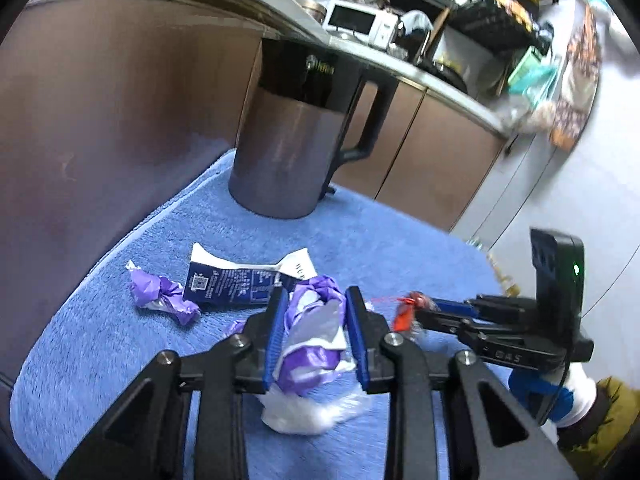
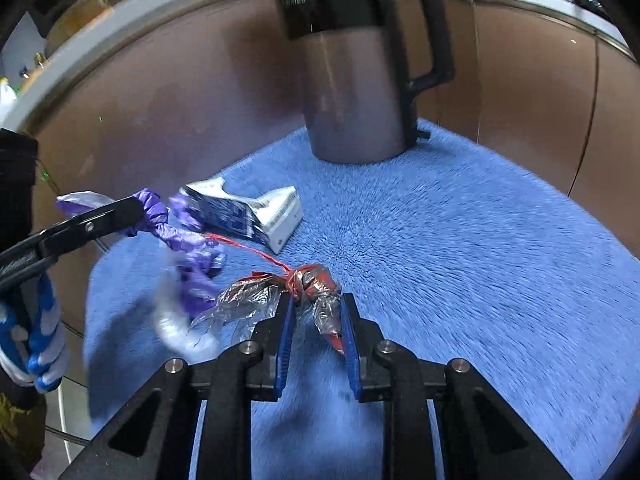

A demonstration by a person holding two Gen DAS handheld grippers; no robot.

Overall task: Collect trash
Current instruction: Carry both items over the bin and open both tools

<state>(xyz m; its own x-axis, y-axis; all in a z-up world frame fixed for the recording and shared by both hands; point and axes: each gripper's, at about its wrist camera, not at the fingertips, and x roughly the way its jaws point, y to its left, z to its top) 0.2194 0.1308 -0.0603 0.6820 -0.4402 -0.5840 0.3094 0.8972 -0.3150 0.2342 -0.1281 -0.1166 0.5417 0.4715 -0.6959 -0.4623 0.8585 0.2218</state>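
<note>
My left gripper [image 1: 316,300] is shut on a crumpled purple and silver wrapper [image 1: 312,344], with pale plastic hanging below it. The right wrist view shows that gripper [image 2: 132,208] at the left with the purple wrapper [image 2: 180,240] trailing from it. My right gripper [image 2: 316,304] is shut on a clear plastic wrapper with a red tie [image 2: 308,280]; it reaches in from the right [image 1: 416,308] in the left wrist view. A flattened blue and white carton [image 1: 236,280] [image 2: 248,216] and a second purple wrapper [image 1: 160,296] lie on the blue towel [image 1: 380,240].
A tall grey bin with a black top and handle [image 1: 288,140] [image 2: 352,80] stands at the far end of the towel, against brown cabinet doors [image 1: 100,100]. A cluttered counter [image 1: 400,52] runs above. A person's gloved hand [image 2: 36,344] holds the left gripper.
</note>
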